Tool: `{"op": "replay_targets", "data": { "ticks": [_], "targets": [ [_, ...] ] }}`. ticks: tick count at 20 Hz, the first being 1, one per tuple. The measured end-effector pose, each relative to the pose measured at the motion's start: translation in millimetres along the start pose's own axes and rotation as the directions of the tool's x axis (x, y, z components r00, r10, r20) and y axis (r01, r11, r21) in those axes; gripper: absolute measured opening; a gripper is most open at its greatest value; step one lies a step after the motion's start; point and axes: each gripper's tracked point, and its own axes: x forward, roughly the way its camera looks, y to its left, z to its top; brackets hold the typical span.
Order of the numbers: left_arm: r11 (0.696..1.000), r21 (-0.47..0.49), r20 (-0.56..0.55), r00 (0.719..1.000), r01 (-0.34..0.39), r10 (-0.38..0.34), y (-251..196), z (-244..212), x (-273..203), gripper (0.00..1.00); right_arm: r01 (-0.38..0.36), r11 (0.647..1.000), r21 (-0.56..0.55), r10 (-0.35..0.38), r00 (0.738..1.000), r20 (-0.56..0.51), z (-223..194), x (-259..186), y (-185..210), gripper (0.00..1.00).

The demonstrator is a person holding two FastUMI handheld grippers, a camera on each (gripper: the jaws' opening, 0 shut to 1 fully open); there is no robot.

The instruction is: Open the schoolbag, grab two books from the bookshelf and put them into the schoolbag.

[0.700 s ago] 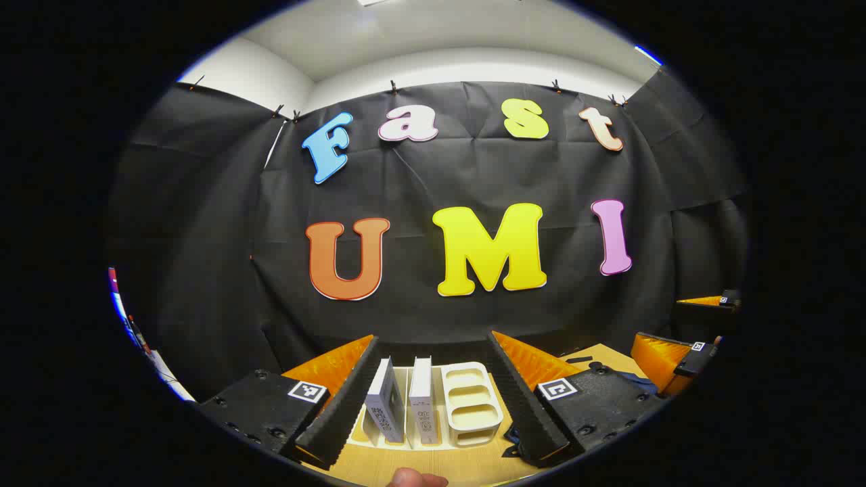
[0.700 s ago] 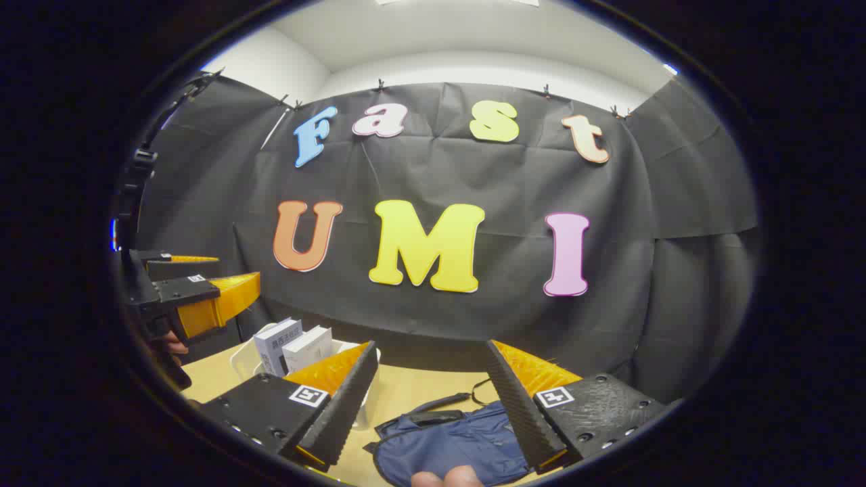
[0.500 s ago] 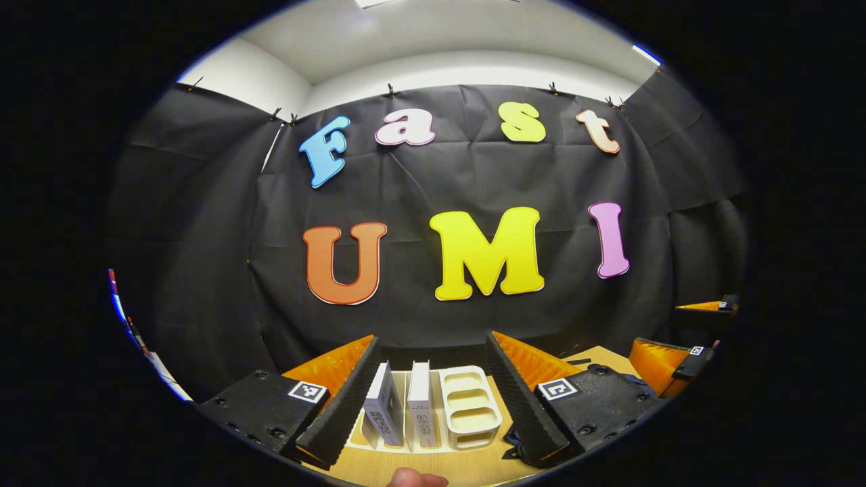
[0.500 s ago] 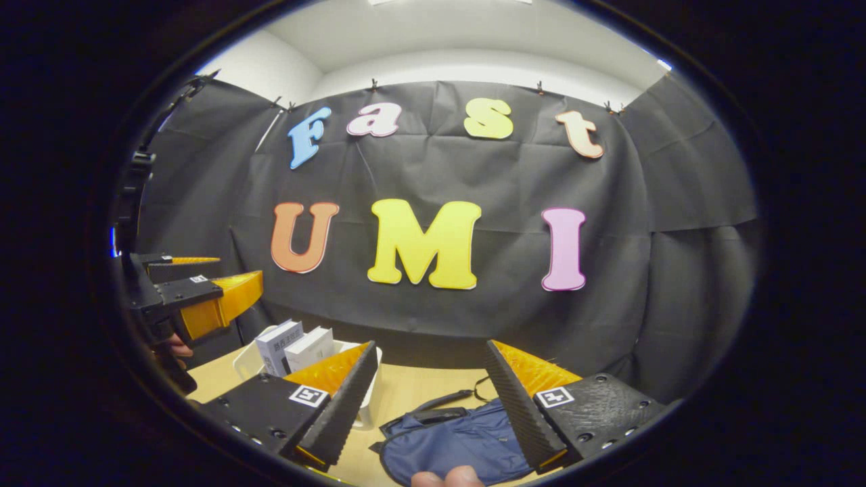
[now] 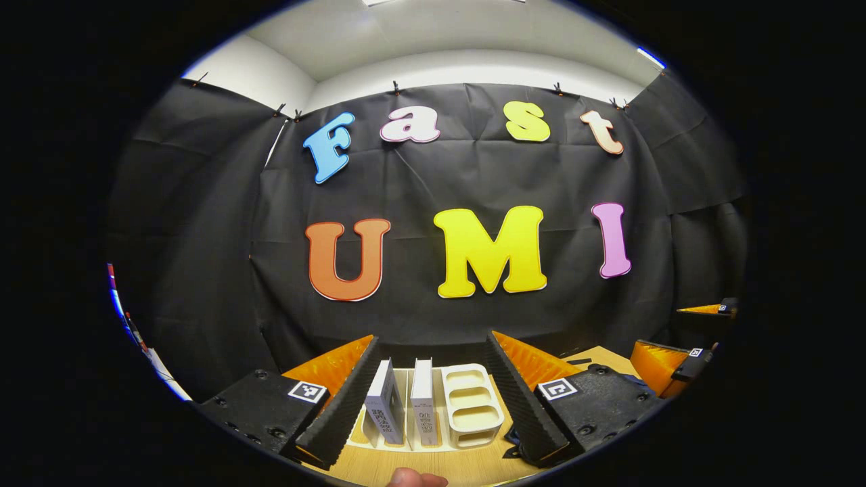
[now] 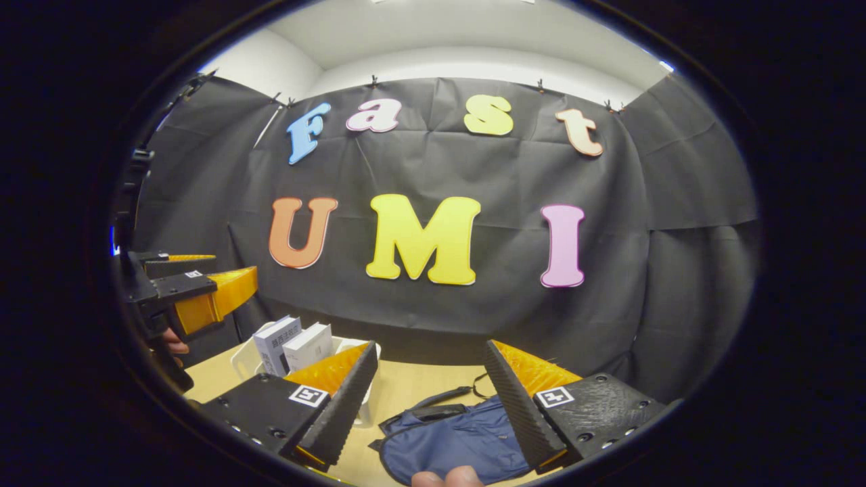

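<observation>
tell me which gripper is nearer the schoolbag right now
Right. In the right gripper view, the right gripper hangs open just above the blue schoolbag. The left gripper is off to the side, open and facing the bookshelf with its two books.

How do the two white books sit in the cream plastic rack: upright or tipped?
Upright: the two white books stand on edge, side by side, in the cream plastic rack.
</observation>
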Motion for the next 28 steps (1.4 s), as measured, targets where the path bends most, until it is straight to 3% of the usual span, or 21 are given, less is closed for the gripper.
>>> {"op": "replay_targets", "data": {
  "ticks": [7, 14, 16, 20, 23, 28],
  "targets": [
    [1.0, -0.009, 0.0, 1.0, -0.002, 0.002, 5.2, -2.7, -1.8, 0.97, -0.016, 1.0, -0.021, 0.015, 0.998, -0.054, -26.2, 0.6, 9.7, 0.97],
    [1.0, -0.012, -0.011, 1.0, -0.009, 0.009, 11.2, -5.1, -7.6, 0.97, -0.06, 0.996, -0.068, 0.045, 0.978, -0.203, -110.7, -4.5, 16.9, 0.96],
    [1.0, -0.011, -0.014, 1.0, -0.016, 0.016, 14.3, -8.2, -8.5, 0.97, -0.083, 0.993, -0.09, 0.056, 0.962, -0.267, -148.0, -5.4, 21.7, 0.98],
    [1.0, -0.007, -0.027, 0.999, -0.027, 0.027, 20.3, -11.4, -15.8, 0.97, -0.138, 0.984, -0.114, 0.077, 0.902, -0.425, -232.2, -11.9, 34.8, 0.96],
    [0.999, 0.006, -0.042, 0.998, -0.037, 0.037, 25.9, -13.3, -20.4, 0.97, -0.179, 0.975, -0.133, 0.09, 0.862, -0.499, -275.0, -13.4, 41.8, 0.96],
    [0.998, 0.019, -0.057, 0.997, -0.051, 0.052, 31.2, -14.1, -27.0, 0.97, -0.199, 0.965, -0.169, 0.071, 0.823, -0.564, -325.5, -5.2, 42.8, 0.96]
  ]
}}
